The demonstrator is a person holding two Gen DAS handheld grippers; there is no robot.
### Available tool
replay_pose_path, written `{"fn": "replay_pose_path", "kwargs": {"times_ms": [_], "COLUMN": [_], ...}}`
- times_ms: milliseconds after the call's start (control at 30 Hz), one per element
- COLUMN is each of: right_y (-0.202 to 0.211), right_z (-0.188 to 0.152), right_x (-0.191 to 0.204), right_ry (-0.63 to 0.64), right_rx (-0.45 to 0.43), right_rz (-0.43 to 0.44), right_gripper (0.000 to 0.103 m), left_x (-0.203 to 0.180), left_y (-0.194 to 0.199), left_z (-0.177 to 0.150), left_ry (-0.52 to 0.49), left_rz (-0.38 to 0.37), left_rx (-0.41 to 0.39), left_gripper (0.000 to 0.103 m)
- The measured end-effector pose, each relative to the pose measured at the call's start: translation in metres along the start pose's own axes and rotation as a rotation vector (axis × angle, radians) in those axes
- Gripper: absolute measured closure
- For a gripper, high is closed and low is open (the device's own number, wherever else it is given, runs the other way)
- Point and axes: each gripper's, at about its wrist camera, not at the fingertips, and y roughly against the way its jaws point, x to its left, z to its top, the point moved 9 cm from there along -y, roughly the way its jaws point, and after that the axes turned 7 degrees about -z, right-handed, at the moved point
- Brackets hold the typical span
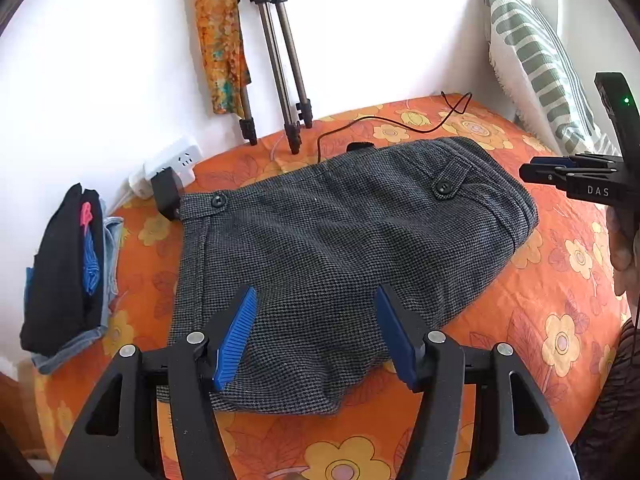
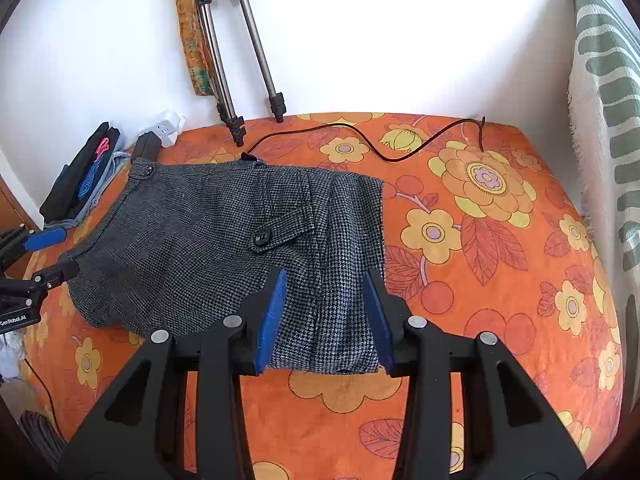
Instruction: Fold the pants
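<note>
The grey pants [image 2: 224, 236] lay already folded on the flowered bedspread [image 2: 480, 264], their long axis running across between the two claws, with the left gripper [image 1: 316, 332] and right gripper [image 2: 326, 316] both spread apart, empty, over opposite ends.

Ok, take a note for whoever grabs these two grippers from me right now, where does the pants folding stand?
Left gripper: open, holds nothing, over the near edge of the pants.
Right gripper: open, holds nothing, over the pants' other end.
Pants: lying on the orange flowered bedspread, already folded into a compact bundle, buttons facing up.
Left to do: possibly one more fold, then move it to the stack of folded clothes by the wall.
</note>
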Motion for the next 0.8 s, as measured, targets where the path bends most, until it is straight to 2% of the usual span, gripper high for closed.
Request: {"fn": "replay_pose_path", "kwargs": {"times_ms": [167, 300, 433, 567, 800], "right_y": [0.002, 0.001, 0.005, 0.016, 0.032], "right_z": [0.000, -0.001, 0.003, 0.010, 0.014], "right_x": [0.005, 0.015, 0.024, 0.027, 0.023], "right_ry": [0.001, 0.002, 0.028, 0.024, 0.000], "right_rx": [0.006, 0.017, 0.004, -0.021, -0.041], "right_rz": [0.031, 0.067, 0.065, 0.080, 0.074], "right_gripper": [0.049, 0.049, 0.049, 0.040, 0.040], "left_x": [-0.003, -0.004, -0.004, 0.004, 0.016], "left_y": [-0.004, -0.006, -0.008, -0.010, -0.011], "left_z": [-0.003, -0.003, -0.004, -0.004, -0.004], "left_ry": [-0.002, -0.008, -0.005, 0.023, 0.064], "left_rz": [-0.003, 0.000, -0.013, -0.018, -0.011], "left_rx": [0.007, 0.007, 0.010, 0.007, 0.000], "left_gripper": [0.041, 0.041, 0.041, 0.041, 0.043]}}
